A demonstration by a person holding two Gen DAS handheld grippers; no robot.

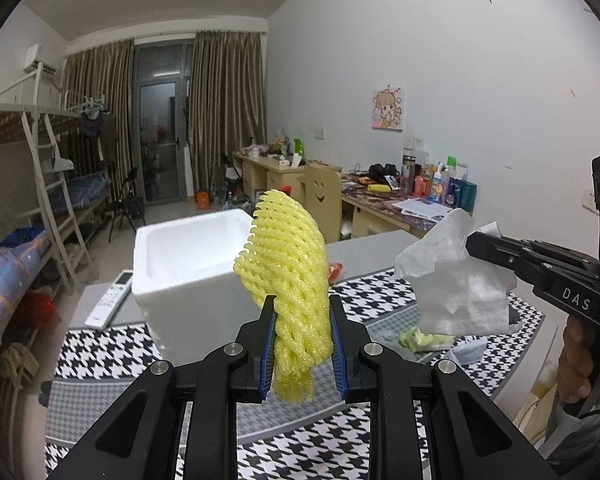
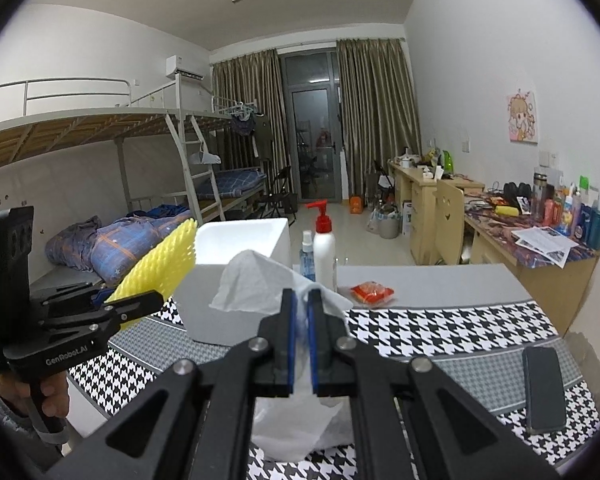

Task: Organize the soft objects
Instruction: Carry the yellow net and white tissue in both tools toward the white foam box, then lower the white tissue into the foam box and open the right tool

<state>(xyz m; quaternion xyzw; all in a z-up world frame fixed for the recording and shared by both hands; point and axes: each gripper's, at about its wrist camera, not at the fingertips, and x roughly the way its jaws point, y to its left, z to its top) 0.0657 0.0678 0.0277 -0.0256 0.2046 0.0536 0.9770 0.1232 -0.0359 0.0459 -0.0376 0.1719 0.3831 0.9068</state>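
Your left tool (image 1: 302, 312) is clamped on a yellow foam net (image 1: 288, 264); its blue pads press the net's lower part from both sides, and the rest of the net stands above the tips. The net is held off the desk (image 2: 428, 280), just in front of the white foam box (image 1: 188, 256).

Your right tool (image 2: 300, 300) has its jaws pressed together on a white tissue (image 2: 256, 284). The tissue bunches above the tips and hangs below them, clear of the desk, just in front of the box and to its right.

Readable writing: "DAS" on the right tool's body in the left view; "GenRobot.AI" on the left tool's body in the right view.

The box stands open-topped on the desk, its near part on the houndstooth cloth (image 2: 440, 320). Right of the box are a small blue spray bottle (image 2: 307, 256), a white pump bottle (image 2: 324, 248) and a red packet (image 2: 372, 292). A dark phone (image 2: 544, 388) lies on the cloth, well right of the box. The cloth between the box and the phone is bare.
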